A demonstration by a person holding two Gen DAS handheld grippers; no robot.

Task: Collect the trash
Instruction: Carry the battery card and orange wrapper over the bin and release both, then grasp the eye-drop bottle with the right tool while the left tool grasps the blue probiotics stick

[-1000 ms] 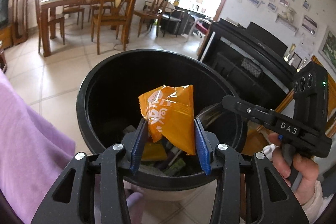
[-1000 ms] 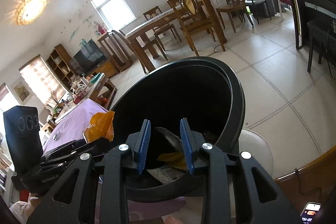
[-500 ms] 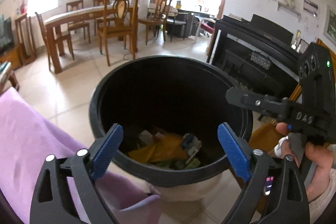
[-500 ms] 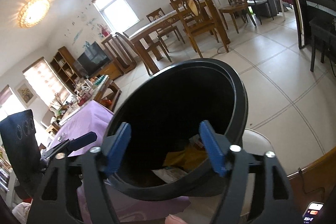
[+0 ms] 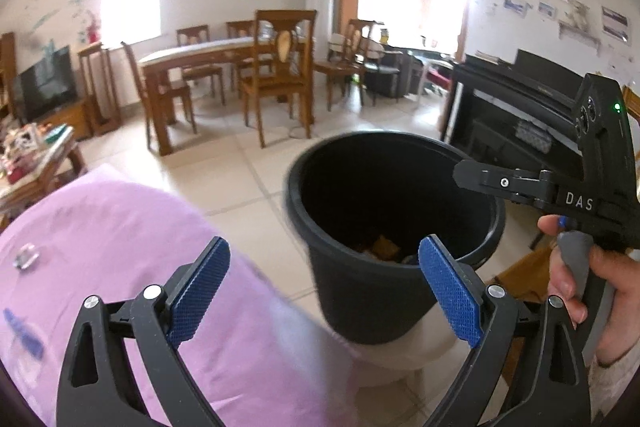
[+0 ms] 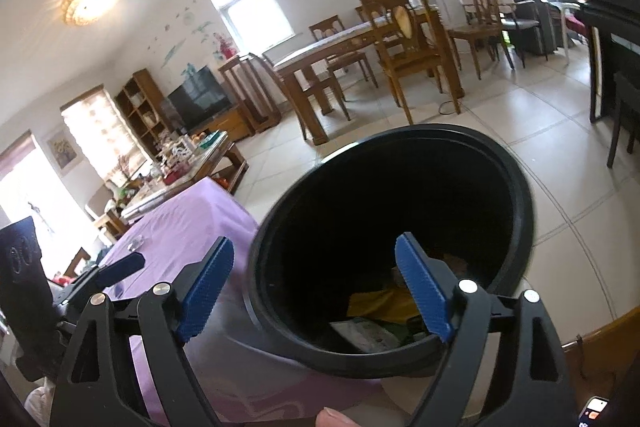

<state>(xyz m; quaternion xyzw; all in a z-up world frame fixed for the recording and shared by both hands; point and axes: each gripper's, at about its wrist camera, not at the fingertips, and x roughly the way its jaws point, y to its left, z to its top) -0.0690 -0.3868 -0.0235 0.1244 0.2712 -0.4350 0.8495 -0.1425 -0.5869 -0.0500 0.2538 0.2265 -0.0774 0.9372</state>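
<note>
A black trash bin (image 5: 360,291) stands on a white stool beside the purple-covered table (image 5: 120,227). Inside the bin lie an orange wrapper (image 6: 384,301), a white packet (image 6: 364,335) and other scraps. My left gripper (image 5: 323,243) is open wide with nothing between its blue pads; it sits back from the bin, half over the purple cloth. My right gripper (image 6: 315,239) hangs at the near rim of the bin (image 6: 516,195). Its jaws are opening and nothing is between them. A small clear scrap (image 5: 26,255) and a blurred blue item (image 5: 24,335) lie on the cloth.
A hand (image 5: 580,275) holds the right gripper at the bin's right. A black piano (image 5: 520,115) stands behind it. A wooden dining table with chairs (image 5: 224,67) is across the tiled floor. A cluttered coffee table (image 6: 188,163) stands at the left, and a phone (image 6: 594,409) lies low right.
Both grippers opened. The orange wrapper left my left gripper and fell into the bin. The left gripper then drew back and swung left over the purple cloth. The right one pulled back slightly.
</note>
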